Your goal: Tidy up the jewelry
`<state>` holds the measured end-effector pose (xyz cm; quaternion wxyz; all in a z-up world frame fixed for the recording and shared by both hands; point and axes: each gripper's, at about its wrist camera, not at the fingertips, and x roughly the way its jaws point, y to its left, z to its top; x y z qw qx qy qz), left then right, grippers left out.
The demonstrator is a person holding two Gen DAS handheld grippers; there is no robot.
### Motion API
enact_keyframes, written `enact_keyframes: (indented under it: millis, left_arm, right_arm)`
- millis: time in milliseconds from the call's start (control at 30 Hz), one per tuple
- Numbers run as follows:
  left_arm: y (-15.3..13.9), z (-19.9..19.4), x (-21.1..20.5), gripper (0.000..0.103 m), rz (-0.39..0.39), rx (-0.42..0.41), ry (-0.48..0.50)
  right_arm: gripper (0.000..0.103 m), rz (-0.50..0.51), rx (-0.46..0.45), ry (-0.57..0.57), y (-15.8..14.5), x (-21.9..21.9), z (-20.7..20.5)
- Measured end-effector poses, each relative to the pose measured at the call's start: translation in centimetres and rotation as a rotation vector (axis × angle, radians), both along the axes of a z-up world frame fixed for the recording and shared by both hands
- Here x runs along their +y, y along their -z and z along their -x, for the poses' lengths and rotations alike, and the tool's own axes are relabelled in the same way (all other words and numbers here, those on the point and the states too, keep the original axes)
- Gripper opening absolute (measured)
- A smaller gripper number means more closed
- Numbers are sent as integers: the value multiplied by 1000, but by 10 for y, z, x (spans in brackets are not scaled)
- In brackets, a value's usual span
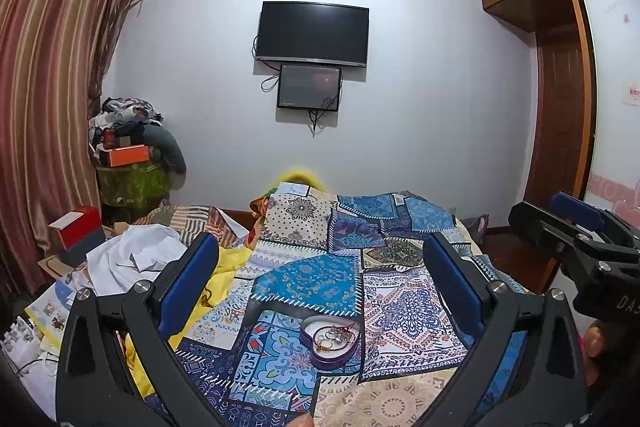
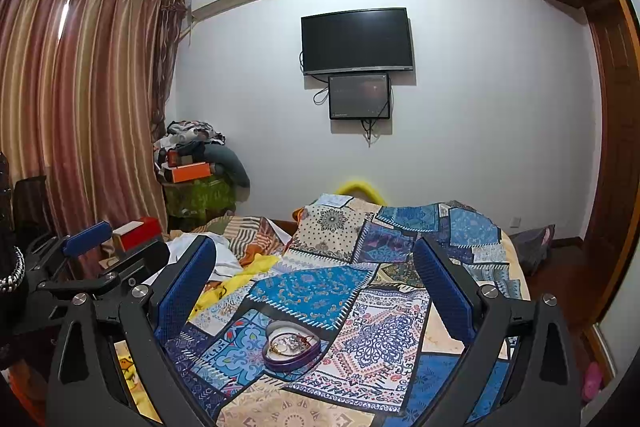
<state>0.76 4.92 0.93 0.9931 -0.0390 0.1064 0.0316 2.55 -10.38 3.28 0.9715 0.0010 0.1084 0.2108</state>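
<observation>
Purple and heart-shaped, the jewelry tin [image 1: 330, 343] rests open on the patchwork quilt [image 1: 316, 279], and in it we see a tangle of rings and chains, too small to tell apart. We hold the left gripper [image 1: 320, 291] level above the quilt, fingers spread wide, nothing between them, the tin just beyond. The right gripper [image 2: 316, 291] hovers alongside, likewise spread and empty. A fingertip [image 1: 596, 341] shows at the right gripper's handle.

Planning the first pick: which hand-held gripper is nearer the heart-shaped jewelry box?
Roughly equal. The heart-shaped jewelry box lies just ahead between each open hand-held gripper's fingers: left, right.
</observation>
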Motion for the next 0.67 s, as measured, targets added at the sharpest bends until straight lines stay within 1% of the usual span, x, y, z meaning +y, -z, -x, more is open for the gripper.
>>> enact_keyframes:
  millis: [667]
  left_arm:
    - [2,-4,2,102,6,10,10]
  right_arm:
    - [98,7,7,2,5,-1,1]
